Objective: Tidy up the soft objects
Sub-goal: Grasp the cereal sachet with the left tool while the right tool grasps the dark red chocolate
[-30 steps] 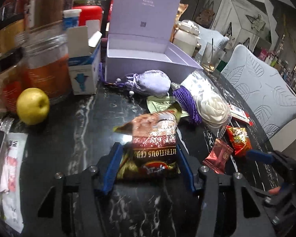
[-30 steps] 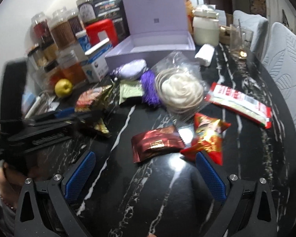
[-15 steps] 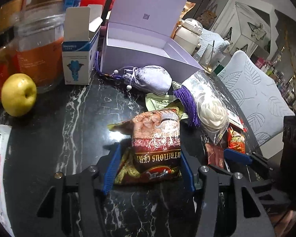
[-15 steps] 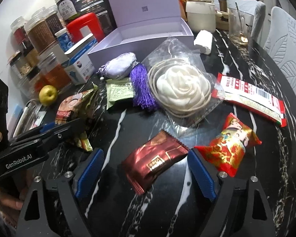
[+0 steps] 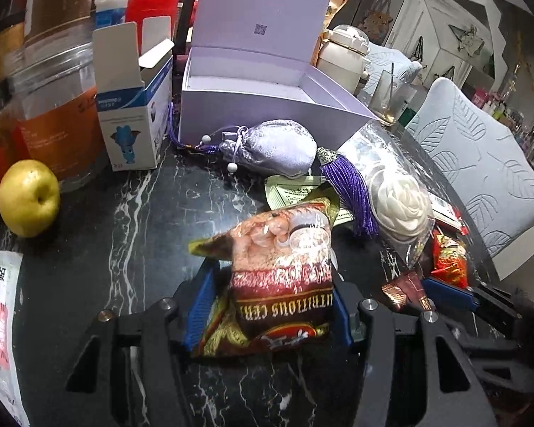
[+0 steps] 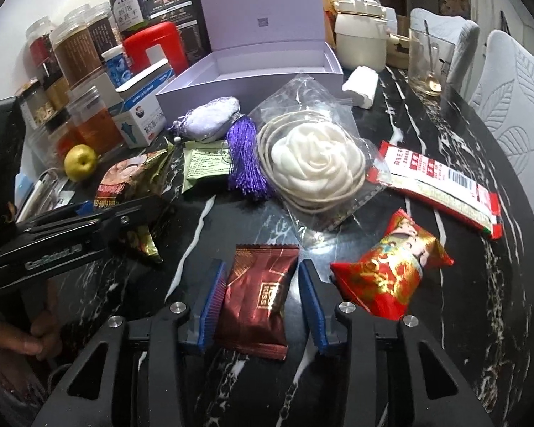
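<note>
My left gripper (image 5: 270, 302) is shut on a red and gold cereal packet (image 5: 281, 281) and holds it over the black marble table (image 5: 99, 249). My right gripper (image 6: 261, 291) has closed around a dark red snack packet (image 6: 258, 295) lying on the table. An open lilac box (image 5: 263, 106) stands at the back. In front of it lie a lilac pouch (image 5: 270, 147) with a purple tassel (image 5: 352, 192), a green sachet (image 6: 204, 163), a white fabric rose in a clear bag (image 6: 315, 158), a red foil packet (image 6: 391, 270) and a long red-edged packet (image 6: 441, 185).
Jars (image 6: 78, 53), a red container (image 6: 155, 49), a small blue-white carton (image 5: 131, 106) and a yellow apple (image 5: 28, 197) crowd the left. A cream kettle (image 6: 361, 39) and a glass (image 6: 429, 64) stand at the back right. Padded chairs (image 5: 480, 163) border the right edge.
My right gripper moved forward and closed from wide open onto the dark red snack packet. My left gripper carried the cereal packet nearer the lilac box.
</note>
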The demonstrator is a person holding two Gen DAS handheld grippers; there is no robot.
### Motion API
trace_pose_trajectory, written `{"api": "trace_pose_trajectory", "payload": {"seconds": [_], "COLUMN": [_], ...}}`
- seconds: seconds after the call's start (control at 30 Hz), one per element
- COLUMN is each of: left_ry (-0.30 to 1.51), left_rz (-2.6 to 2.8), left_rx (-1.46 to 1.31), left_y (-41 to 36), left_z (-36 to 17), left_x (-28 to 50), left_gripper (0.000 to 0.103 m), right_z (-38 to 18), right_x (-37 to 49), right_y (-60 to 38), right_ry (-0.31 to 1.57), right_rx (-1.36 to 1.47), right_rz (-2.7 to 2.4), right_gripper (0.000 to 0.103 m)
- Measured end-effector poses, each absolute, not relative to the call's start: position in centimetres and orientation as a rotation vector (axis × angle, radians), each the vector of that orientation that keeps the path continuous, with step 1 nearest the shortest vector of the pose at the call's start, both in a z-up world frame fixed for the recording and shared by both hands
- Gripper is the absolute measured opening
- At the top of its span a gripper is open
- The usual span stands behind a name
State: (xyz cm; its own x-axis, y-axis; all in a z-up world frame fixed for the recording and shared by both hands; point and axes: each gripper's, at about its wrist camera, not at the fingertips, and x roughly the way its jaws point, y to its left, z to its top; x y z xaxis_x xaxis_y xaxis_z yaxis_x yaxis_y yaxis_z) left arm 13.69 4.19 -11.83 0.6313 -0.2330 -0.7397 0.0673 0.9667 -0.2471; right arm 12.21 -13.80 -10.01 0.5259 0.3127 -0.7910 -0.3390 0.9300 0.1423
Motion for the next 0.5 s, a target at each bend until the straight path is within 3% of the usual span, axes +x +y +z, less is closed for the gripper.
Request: {"api": "trace_pose_trajectory", "payload": {"seconds": [0.1,0.23,0.27,0.37,0.5], "left_ry": [0.871,0.876,0.876,0.874,0.866], "left_rz": [-0.161,-0.15,-0.146,-0.161,-0.175], "left_rx": [-0.208,-0.176,-0.174,-0.192,-0.21], "left_y": [4.4,4.0,4.0,4.0,4.2], "left_z": [-11.9,-11.8,-11.8,-11.8,-11.7], "left_x": [13.9,14.0,14.0,14.0,13.6], "left_gripper": [0.056,0.056,0.056,0.049,0.047], "right_z": [-10.0,-10.1,-10.2,-10.5,-10.4], "right_x": [11.7,11.1,10.9,10.2,10.1], "right_y": [-13.8,-13.4,-13.2,-12.2,-12.4], "right_ry": [0.94,0.923,0.914,0.866,0.862], "right_rx": [-0.023,-0.062,-0.096,-0.222,-0.206], "right_rz": [0.41,0.412,0.408,0.374,0.422], "right_gripper": [0.062,0.063,0.063,0.034,0.033]}}
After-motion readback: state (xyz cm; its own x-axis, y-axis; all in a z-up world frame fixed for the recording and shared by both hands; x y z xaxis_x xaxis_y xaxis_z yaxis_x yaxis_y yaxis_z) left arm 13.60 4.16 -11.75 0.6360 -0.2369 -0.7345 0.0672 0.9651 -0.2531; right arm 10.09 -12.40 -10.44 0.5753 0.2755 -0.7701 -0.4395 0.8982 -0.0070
